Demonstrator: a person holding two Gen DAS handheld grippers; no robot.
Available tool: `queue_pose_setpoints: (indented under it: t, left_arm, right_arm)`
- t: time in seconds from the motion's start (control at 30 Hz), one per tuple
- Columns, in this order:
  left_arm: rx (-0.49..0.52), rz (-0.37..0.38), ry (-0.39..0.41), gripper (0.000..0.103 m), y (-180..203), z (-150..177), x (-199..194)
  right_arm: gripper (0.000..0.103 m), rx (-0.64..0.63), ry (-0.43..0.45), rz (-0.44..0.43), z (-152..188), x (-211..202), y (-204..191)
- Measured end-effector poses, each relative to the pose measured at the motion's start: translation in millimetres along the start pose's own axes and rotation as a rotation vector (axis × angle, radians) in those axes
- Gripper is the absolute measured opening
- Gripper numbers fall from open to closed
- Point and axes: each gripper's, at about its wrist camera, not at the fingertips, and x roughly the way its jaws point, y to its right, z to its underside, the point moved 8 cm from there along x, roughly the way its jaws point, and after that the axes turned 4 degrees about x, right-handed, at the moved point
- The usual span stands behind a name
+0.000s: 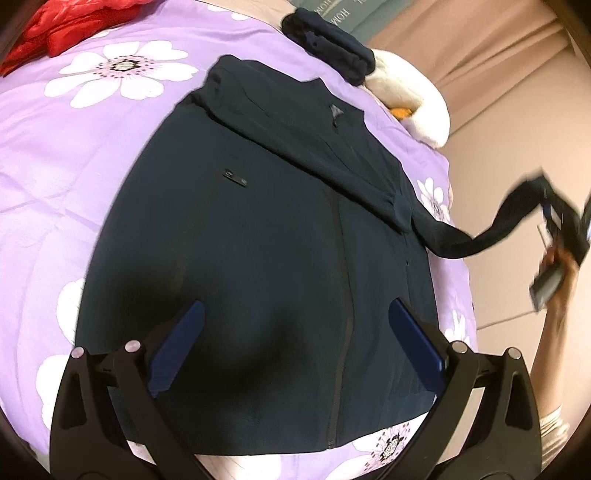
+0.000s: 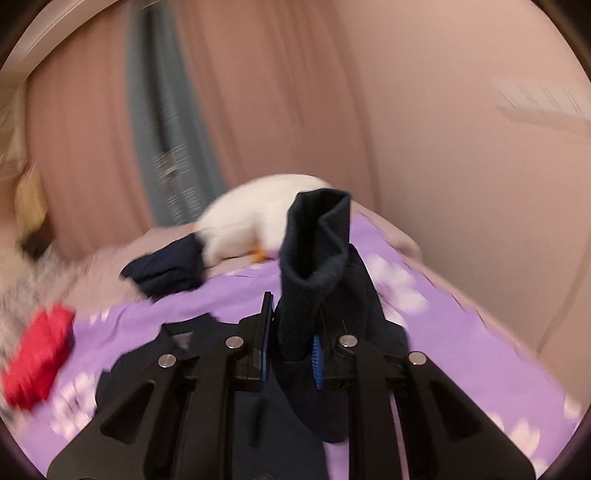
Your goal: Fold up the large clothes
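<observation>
A dark navy zip jacket [image 1: 258,258] lies flat, front up, on a purple flowered bedspread [image 1: 55,166]. One sleeve is folded across its chest. My left gripper [image 1: 295,332] is open and empty, hovering above the jacket's lower half. The other sleeve [image 1: 480,240] stretches off the bed's right side to my right gripper [image 1: 561,221], seen blurred there. In the right wrist view my right gripper [image 2: 291,332] is shut on the sleeve cuff [image 2: 317,236], which stands up between the fingers.
A folded dark garment [image 1: 332,48] and a white plush toy [image 1: 413,96] lie at the head of the bed. A red cloth [image 1: 62,26] lies at the far left. Beige curtains [image 2: 258,92] and a wall are behind the bed.
</observation>
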Motion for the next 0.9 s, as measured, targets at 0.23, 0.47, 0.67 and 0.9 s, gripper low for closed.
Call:
queue_pose_setpoints:
  t: [0.23,0.47,0.67,0.9]
  left_arm:
    - [-0.074,-0.013,0.014,0.101,-43.8,-7.2,-3.0]
    - [-0.124,-0.024,0.004,0.101,-73.2,-6.0,-1.5]
    - [-0.115,0.005,-0.014,0.101,-75.4,-16.6,8.7]
    - [-0.162,0.179,-0.006,0.101,-40.0,-90.7,49.6]
  right_arm:
    - [0.029,-0.383,-0.179,-0.226,92.3,65.8,-209.5]
    - [0.059,-0.700,-0.456,-0.367,271.1,75.6,-257.2]
    - [0.062,-0.547,-0.484,-0.404,289.2,37.4,-159.4]
    - [0.067,-0.098,-0.478,-0.276,268.6,7.6,-1.2]
